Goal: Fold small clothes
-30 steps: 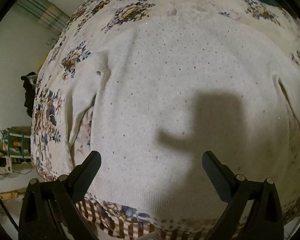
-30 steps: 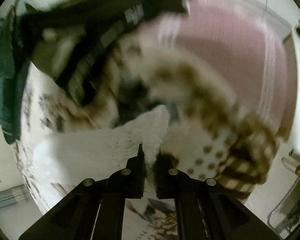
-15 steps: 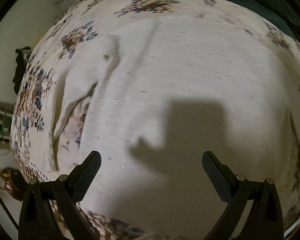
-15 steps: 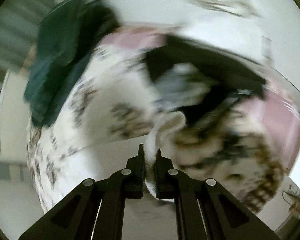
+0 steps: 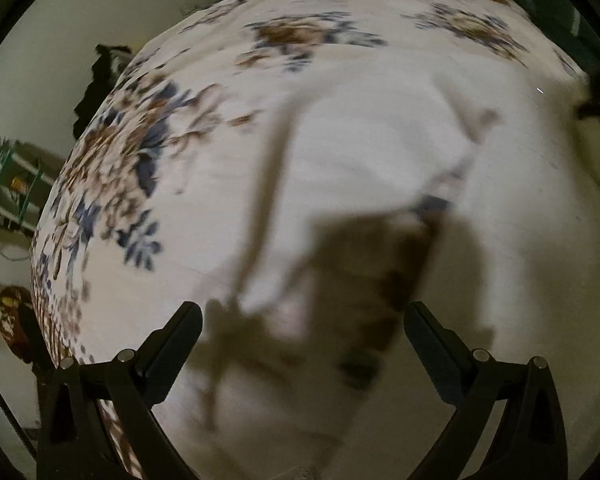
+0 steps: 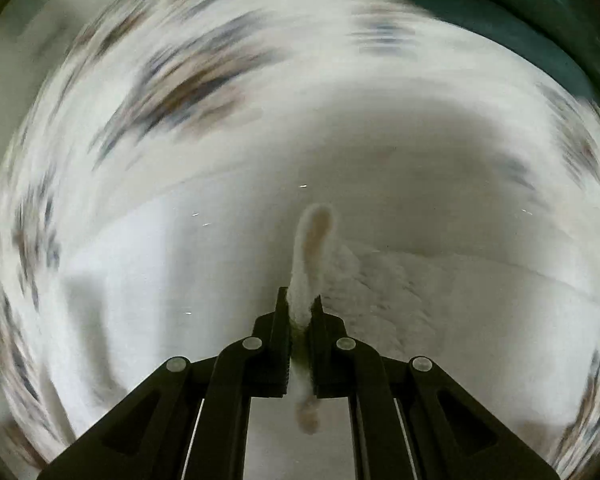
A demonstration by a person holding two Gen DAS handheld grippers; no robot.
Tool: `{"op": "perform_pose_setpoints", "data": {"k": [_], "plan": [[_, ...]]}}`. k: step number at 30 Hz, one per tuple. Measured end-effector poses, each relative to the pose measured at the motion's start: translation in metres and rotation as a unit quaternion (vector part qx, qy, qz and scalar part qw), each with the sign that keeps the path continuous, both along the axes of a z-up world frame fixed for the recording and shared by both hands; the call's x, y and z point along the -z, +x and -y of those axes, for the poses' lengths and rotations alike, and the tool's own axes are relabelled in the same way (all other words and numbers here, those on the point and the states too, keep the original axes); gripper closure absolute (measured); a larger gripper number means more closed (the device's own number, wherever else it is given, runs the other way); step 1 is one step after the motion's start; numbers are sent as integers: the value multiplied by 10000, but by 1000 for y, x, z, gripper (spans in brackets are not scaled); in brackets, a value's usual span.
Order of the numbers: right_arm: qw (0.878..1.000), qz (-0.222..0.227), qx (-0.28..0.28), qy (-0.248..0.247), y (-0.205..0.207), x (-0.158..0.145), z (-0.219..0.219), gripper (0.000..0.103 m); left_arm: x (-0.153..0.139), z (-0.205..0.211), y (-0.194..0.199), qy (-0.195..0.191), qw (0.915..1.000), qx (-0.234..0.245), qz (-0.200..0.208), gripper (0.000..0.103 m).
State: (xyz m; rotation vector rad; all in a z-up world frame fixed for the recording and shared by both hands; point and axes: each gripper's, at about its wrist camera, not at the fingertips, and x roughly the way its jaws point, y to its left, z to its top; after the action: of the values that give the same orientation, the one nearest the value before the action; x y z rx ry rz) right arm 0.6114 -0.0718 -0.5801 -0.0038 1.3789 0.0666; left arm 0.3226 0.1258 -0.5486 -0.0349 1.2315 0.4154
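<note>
Pinching a white, perhaps knitted garment (image 6: 300, 276), the right gripper (image 6: 300, 308); left gripper (image 5: 300, 336) spread wide.

Right gripper (image 6: 299, 312): fingers (image 6: 281, 320) closed on a narrow fold of the white knit garment (image 6: 400, 292). Pinched strip rises upright between them, tip rounded; a short end also pokes out behind the pads. Rest of the garment spreads flat across the bed. Floral bedspread (image 6: 188, 84), heavily motion-blurred, surrounds it on the far and side edges. Dark green fabric (image 6: 520, 12) at the bed's far right corner.
</note>
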Motion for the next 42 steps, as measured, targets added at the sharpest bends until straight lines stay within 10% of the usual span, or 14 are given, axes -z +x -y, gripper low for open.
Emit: {"op": "perform_pose_setpoints", "data": {"k": [8,14,20,28,37,42], "plan": [[9951,118,-670,-720,-19,38,-114,95,2,-48,-6,-284,9994,-148,137,0],[9941,-431,-20,994,-42,-8,-55,42,-17,-93,-38,-642,9966,-517,80,0],[9884,-660,739,1149,-113,-29,25,41,-37,-131,-84,-781,9926,-924,114,0],[9827,-1340,1063,712,-200,21,66,41,14,-95,-45,-658,9940,-736,-474,0],[9857,-1319,842,630,-236,20,67,41,-10,-226,-69,120,9783,-2059,-196,0],[9842,-1341,949,663,-252,20,72,41,7,-246,-92,-1388,9646,-2238,-160,0]]}}
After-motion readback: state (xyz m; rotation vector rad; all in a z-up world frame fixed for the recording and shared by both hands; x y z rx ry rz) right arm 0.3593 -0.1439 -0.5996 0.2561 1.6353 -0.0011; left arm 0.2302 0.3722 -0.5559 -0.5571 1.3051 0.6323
